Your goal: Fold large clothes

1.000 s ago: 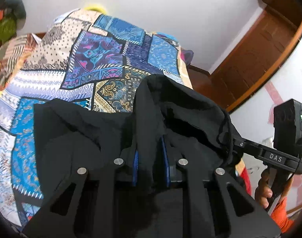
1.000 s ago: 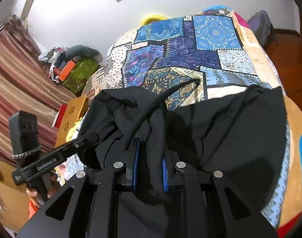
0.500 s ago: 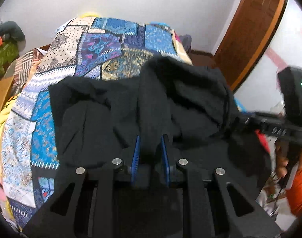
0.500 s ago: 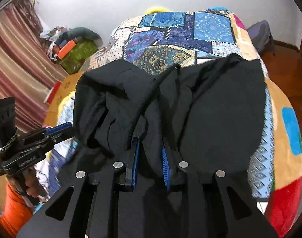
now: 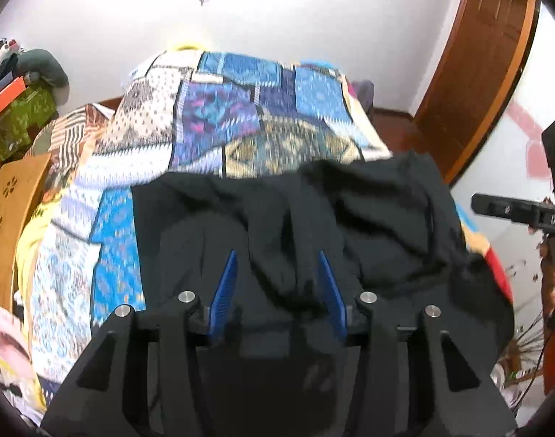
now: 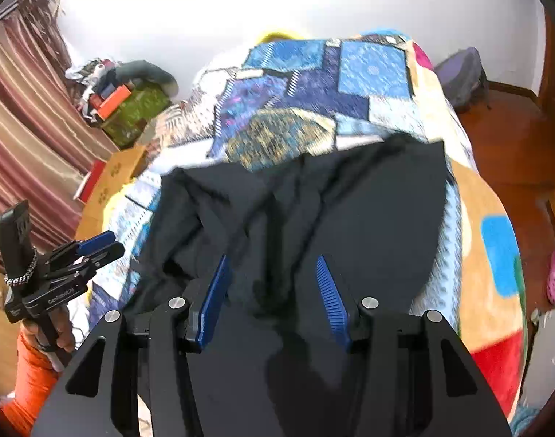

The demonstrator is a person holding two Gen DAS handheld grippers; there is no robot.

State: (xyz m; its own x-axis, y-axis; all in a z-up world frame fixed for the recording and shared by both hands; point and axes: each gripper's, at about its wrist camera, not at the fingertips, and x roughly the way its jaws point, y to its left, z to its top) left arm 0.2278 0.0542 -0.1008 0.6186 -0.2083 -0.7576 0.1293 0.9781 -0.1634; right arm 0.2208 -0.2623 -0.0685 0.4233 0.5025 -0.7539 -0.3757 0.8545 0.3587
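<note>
Black garment [image 5: 368,218] now lies dropped on the patchwork bed [image 5: 212,134]; left gripper [image 5: 277,284] and right gripper [image 6: 274,291] have just spread open, releasing it, this fold laid

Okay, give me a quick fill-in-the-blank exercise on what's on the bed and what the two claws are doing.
1. The garment lying on the patchwork bedspread is ____ in colour.
2. The left claw and right claw both have ____ pads.
3. Both claws' jaws have just been ____, the cloth lying loose between them.

Missing words: black; blue; opening
</note>
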